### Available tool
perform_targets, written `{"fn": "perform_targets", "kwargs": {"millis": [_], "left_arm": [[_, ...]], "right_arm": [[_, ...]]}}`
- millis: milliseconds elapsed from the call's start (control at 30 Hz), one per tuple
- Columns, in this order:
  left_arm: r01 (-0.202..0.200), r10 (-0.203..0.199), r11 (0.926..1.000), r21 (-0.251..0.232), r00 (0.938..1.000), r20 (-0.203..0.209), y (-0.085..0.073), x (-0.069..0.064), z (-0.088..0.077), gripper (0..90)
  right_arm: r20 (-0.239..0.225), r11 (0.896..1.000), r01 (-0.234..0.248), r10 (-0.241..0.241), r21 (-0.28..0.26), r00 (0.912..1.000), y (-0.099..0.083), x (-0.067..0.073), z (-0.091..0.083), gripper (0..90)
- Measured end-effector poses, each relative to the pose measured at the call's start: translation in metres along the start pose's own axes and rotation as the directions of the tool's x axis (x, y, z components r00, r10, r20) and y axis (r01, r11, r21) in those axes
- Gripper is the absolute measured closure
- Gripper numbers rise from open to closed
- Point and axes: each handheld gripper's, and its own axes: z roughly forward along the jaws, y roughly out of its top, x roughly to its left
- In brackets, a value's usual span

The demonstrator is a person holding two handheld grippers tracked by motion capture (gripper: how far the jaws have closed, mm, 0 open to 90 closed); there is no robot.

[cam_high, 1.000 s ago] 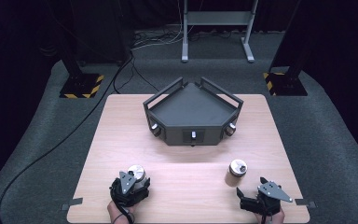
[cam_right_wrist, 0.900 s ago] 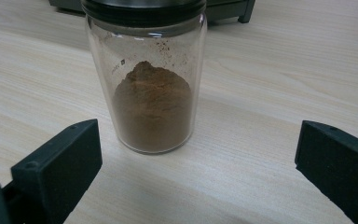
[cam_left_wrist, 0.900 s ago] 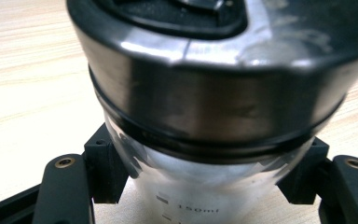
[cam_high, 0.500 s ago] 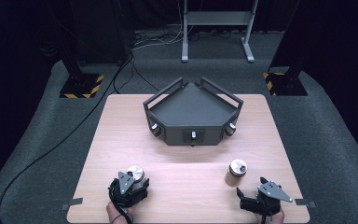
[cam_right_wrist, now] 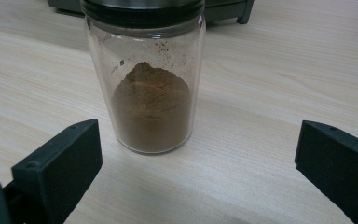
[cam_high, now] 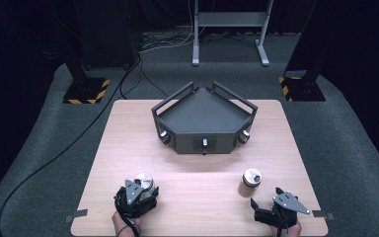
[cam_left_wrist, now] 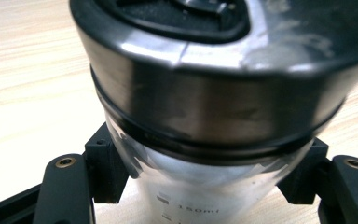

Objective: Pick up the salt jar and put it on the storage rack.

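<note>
A: Jars first, going left to right. The steel-lidded jar [cam_high: 144,180] stands at about seven o'clock on the table [cam_high: 197,173], near the front edge, and the left hand-held gripper [cam_high: 137,197] is on it.

B: Gripped, or just beside it?

A: Gripped, as far as I can judge. In the left gripper view the jaws sit on either flank of the clear glass body [cam_left_wrist: 205,191], just under the dark lid, pads against the glass. Whether the base rests on the table I cannot tell.

B: And in the middle?

A: The black angular tray [cam_high: 203,118] with knobs on its front sits at twelve o'clock, well apart from both jars. Nothing lies in it.

B: Then the right side.

A: The spice jar [cam_high: 250,183] stands upright at about five o'clock, part filled with brown powder [cam_right_wrist: 150,114], lid on. The right hand-held gripper [cam_high: 262,211] is just short of it, jaws spread wide and holding nothing; the jar stands off the line between the two pads, nearer the left one, and touches neither.

B: So how far along?

A: Early, I'd say. One jar is taken, the other only approached. Still left: bringing the right jaws around the spice jar, closing them, and whatever follows; perhaps both go to the tray, though that is a guess.
</note>
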Motion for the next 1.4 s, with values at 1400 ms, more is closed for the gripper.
{"fn": "perform_targets", "kwargs": {"millis": [1400], "left_arm": [[-0.097,0.103,0.9937,-0.056,0.9893,0.104,0.059,-0.011,0.030,31.5]], "right_arm": [[0.010,1.000,0.002,-0.002,-0.011,0.9999,-0.002,0.002,-0.001,0.0]]}}
